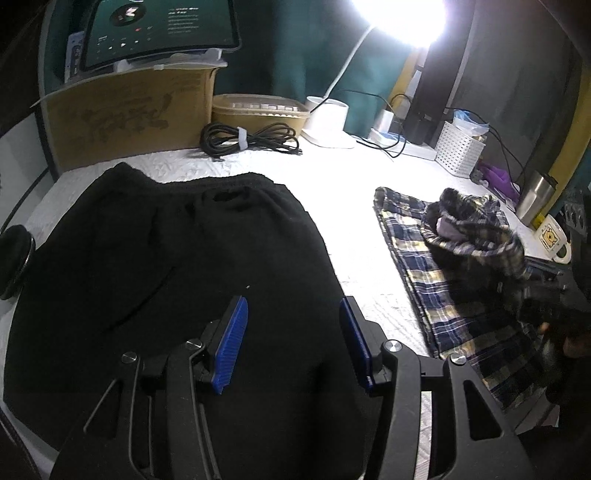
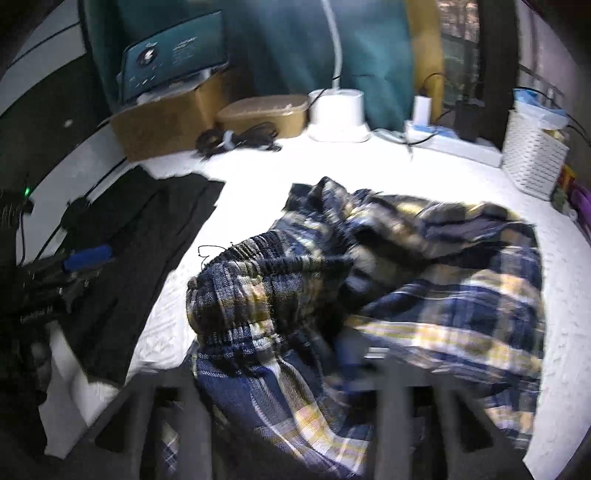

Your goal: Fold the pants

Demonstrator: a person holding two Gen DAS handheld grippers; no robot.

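Black pants (image 1: pixel 166 258) lie spread over the left of the white bed cover (image 1: pixel 351 192). My left gripper (image 1: pixel 293 332) hovers over them, its blue pads (image 1: pixel 232 347) apart with only the flat black cloth beneath. Plaid blue-and-yellow pants (image 2: pixel 424 280) lie crumpled on the right, elastic waistband (image 2: pixel 258 269) toward the left. In the blurred right wrist view my right gripper (image 2: pixel 291 373) sits low at the plaid heap with its arms wide apart. The cloth drapes over its fingertips and hides them. The plaid pants (image 1: pixel 461 266) and the dark right gripper (image 1: pixel 546 299) also show in the left wrist view.
Along the back stand a cardboard box (image 1: pixel 129 114) with a tablet (image 1: pixel 159 29) on top, a coiled black cable (image 1: pixel 247 140), a brown lidded container (image 1: pixel 258 110), a white lamp base (image 1: pixel 328 118) and a white basket (image 1: pixel 458 147). A steel tumbler (image 1: pixel 535 199) and a mug (image 1: pixel 554 240) sit at the right edge.
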